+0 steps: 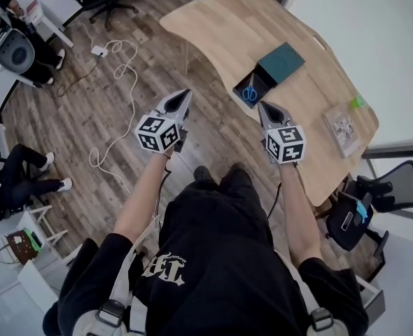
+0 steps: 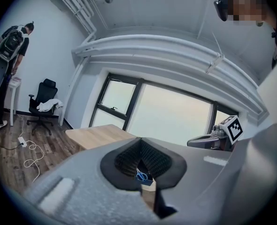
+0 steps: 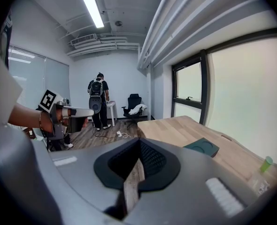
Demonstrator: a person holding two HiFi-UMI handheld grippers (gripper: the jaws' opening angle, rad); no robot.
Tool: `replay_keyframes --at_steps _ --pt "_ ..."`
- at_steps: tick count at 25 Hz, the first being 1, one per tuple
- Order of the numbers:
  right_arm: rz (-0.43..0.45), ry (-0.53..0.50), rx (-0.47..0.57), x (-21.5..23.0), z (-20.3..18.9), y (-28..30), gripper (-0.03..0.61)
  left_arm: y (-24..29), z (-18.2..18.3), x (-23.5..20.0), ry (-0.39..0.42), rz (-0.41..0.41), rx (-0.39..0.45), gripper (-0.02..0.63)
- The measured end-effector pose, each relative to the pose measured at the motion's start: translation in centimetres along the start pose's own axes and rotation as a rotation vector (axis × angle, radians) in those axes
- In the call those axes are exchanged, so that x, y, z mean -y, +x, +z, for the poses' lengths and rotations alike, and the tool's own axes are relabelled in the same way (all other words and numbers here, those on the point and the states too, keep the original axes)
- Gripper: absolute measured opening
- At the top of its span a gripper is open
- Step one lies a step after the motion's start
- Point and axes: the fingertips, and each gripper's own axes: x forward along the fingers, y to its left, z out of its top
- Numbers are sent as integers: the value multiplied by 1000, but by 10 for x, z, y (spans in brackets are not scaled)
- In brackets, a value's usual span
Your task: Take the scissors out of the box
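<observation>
Left tool [image 1: 185,95] and right tool [image 1: 263,106] are both clenched on nothing, held out side by side at arm's length. The left one hangs over the wooden floor [image 1: 122,117], and the right one's tip reaches the near edge of the counter [image 1: 213,26]. Blue-handled scissors [image 1: 250,91] lie inside the open dark box [image 1: 264,82] on the counter, just ahead of the right tool's tip and apart from it. The left tool is farther off to the side. A teal lid [image 1: 282,61] lies right against the box.

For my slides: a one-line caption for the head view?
Left gripper and right gripper, both shut and empty, point toward the open box of blue scissors on the wooden table.
</observation>
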Motion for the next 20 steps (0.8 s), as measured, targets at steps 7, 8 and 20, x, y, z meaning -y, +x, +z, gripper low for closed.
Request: replay_keyframes --at_steps 7,8,20 --pt "-14 35 -8 13 -11 11 3 22 -4 2 12 -29 -25 0" --pt "-14 37 -9 16 -12 14 3 26 -3 2 15 -31 -28 0" --pt "-21 66 -2 52 6 58 3 72 13 -26 39 -35 -61 0"
